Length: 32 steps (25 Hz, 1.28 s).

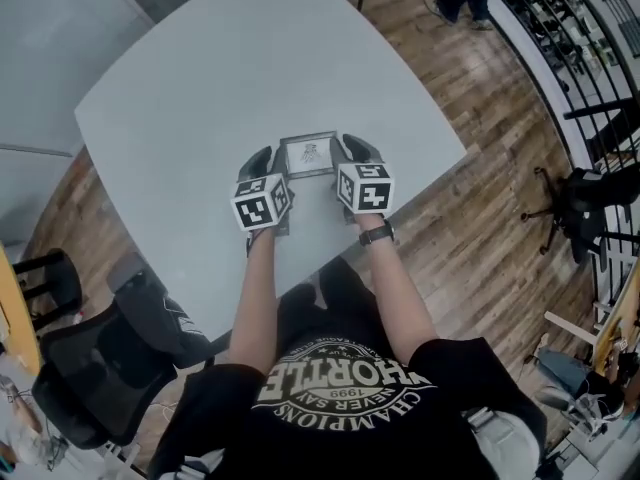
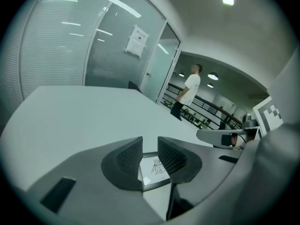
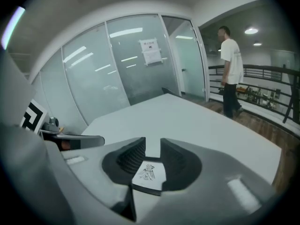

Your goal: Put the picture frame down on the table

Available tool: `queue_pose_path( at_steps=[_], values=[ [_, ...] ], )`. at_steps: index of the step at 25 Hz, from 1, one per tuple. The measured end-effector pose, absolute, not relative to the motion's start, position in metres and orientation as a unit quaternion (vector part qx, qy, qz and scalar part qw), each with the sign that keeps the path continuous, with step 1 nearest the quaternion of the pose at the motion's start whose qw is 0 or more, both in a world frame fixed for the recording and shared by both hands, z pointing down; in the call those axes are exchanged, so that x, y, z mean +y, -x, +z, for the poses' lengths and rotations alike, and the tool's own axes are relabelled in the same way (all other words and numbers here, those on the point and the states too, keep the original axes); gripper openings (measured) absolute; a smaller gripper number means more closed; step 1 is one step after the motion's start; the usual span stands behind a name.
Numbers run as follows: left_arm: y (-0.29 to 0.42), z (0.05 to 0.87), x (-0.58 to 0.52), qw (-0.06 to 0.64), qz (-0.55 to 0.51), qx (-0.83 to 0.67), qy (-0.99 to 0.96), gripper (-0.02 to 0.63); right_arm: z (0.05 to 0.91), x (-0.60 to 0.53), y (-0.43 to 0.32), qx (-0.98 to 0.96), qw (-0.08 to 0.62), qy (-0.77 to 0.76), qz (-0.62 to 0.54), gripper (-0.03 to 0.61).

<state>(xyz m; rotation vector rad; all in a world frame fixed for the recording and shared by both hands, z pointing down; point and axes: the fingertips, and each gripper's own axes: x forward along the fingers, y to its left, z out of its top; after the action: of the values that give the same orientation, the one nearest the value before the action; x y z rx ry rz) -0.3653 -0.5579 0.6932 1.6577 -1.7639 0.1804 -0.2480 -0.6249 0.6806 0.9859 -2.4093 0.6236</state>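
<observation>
The dark-rimmed rectangular picture frame [image 1: 310, 155] looks laid on the pale grey table [image 1: 200, 88] between my 2 grippers. The left gripper [image 2: 150, 146] and right gripper [image 3: 153, 149] both show jaws narrowly parted, clamping nothing. A careless withdrawal could snag its edges and skid it.

A pale grey bench [image 1: 200, 88] with rounded corners stands on a wood-plank floor [image 1: 470, 218], its matte top filling most of our head view. We see one thing on it: a small picture frame [image 1: 310, 155], dark-edged around a white sheet with a small dark drawing, set flat near the edge closest to us. From the left gripper view the bench [image 2: 70, 111] runs bare towards a glass wall, with the picture frame [image 2: 152, 170] low against it; whether frame and top are touching, we cannot tell. The right gripper view shows the same plain bench [image 3: 197, 121] beyond the picture frame [image 3: 149, 175].
</observation>
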Motion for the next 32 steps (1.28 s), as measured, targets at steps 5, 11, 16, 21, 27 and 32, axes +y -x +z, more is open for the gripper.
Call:
queue_pose_path(
  at_steps=[5, 11, 16, 21, 27, 32],
  values=[
    [0.356, 0.591, -0.548, 0.26, 0.045, -0.686, -0.678, 0.084, 0.581, -0.603, 0.249, -0.907, 0.161, -0.348, 0.174, 0.046],
    [0.348, 0.483, -0.515, 0.161, 0.015, -0.697, -0.698, 0.08, 0.476, -0.57, 0.239, -0.925, 0.084, -0.355, 0.106, 0.016],
    [0.353, 0.434, -0.482, 0.108, 0.0, -0.707, -0.699, 0.053, 0.415, -0.548, 0.232, -0.926, 0.039, -0.371, 0.048, -0.002],
    [0.355, 0.406, -0.469, 0.076, -0.025, -0.708, -0.702, 0.005, 0.385, -0.535, 0.236, -0.927, 0.016, -0.376, 0.007, -0.002],
    [0.349, 0.39, -0.466, 0.039, -0.03, -0.702, -0.711, 0.005, 0.375, -0.527, 0.245, -0.929, 0.003, -0.37, -0.008, -0.002],
    [0.346, 0.39, -0.477, 0.034, -0.031, -0.701, -0.711, 0.005, 0.375, -0.539, 0.238, -0.927, 0.005, -0.374, -0.009, -0.002]
  ],
)
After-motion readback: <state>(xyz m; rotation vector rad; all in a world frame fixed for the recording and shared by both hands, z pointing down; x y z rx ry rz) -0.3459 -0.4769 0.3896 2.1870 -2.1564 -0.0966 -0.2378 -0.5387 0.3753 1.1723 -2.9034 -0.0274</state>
